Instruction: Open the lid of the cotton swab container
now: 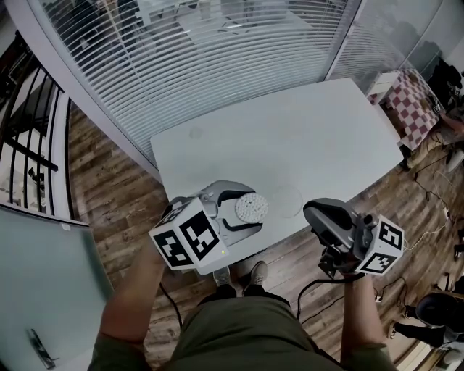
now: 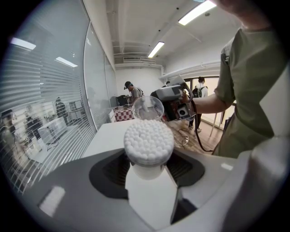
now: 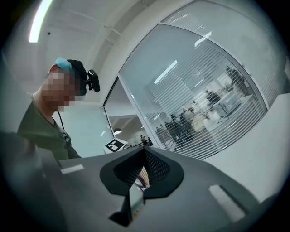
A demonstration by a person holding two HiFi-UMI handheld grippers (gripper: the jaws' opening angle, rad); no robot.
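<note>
The room is lit brightly and evenly by long ceiling lamps (image 2: 197, 12), which are seen as glowing white strips in the left gripper view. One more lamp strip (image 3: 38, 20) is washed out to plain white in the right gripper view. In the head view the white table (image 1: 290, 138) is lit flat, and almost no shadow is cast on it. Pale streaks of light are mirrored in the glass wall (image 3: 204, 90). Both gripper views are bent round like a fish's eye and are ringed with black. The cotton swab container (image 2: 148, 141) is shown sharp, while the far room behind it is left a little soft.
</note>
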